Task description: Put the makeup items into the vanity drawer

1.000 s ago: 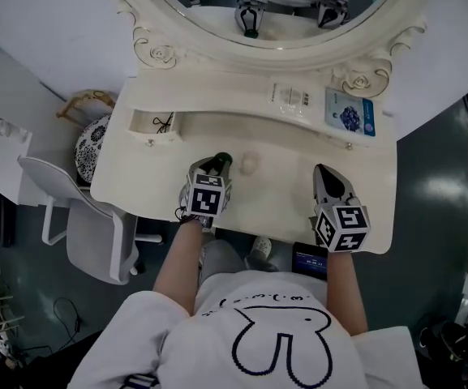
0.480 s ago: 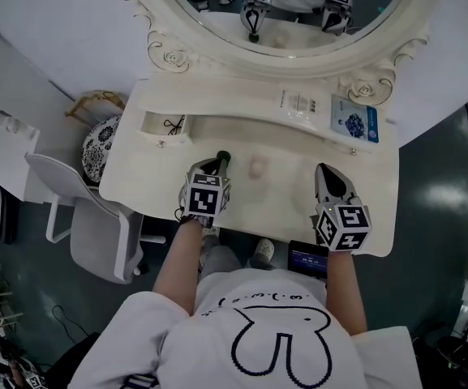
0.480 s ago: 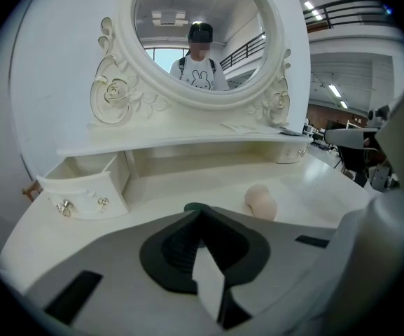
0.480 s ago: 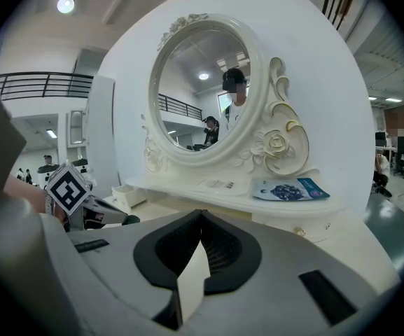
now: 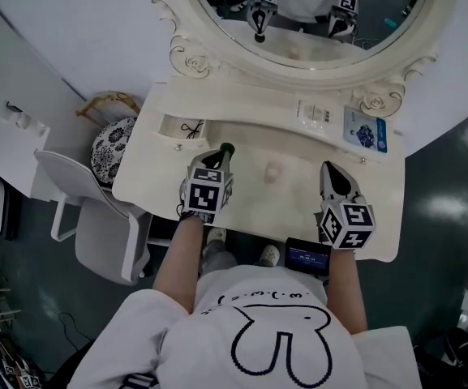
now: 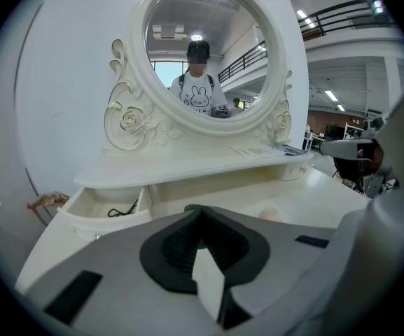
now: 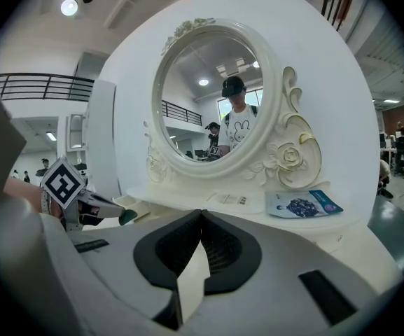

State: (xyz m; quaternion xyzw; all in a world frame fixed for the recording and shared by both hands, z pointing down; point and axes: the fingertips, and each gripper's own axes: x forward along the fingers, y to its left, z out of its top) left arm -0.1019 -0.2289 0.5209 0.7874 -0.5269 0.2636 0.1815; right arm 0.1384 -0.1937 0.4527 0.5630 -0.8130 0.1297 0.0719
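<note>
Foremost, the left gripper (image 6: 200, 219) has its jaws pressed together on a small dark green item (image 5: 227, 147), which pokes out just past the tips. What kind of makeup item it is, and whether it touches the cream vanity top (image 5: 254, 209), cannot be made out. The right gripper (image 7: 200, 217) has its jaws closed on each other with nothing between them. It is held over the right half of the top, well apart from the left one.

Seen from the head view, a small pale rounded item (image 5: 272, 171) lies on the top at 4 o'clock from the green item, between the two grippers. The open vanity drawer (image 5: 178, 128) sits at 10 o'clock from the left gripper, near its tips, with a thin dark cord (image 6: 120, 211) inside. On the raised shelf, a white card (image 5: 315, 113) lies at 12 o'clock from the right gripper and a blue packet (image 5: 366, 130) at 1 o'clock. The oval mirror (image 5: 315, 31) stands behind the shelf. A grey chair (image 5: 96, 233) and a blue-and-white patterned round object (image 5: 112, 148) stand at 9 o'clock of the vanity.
</note>
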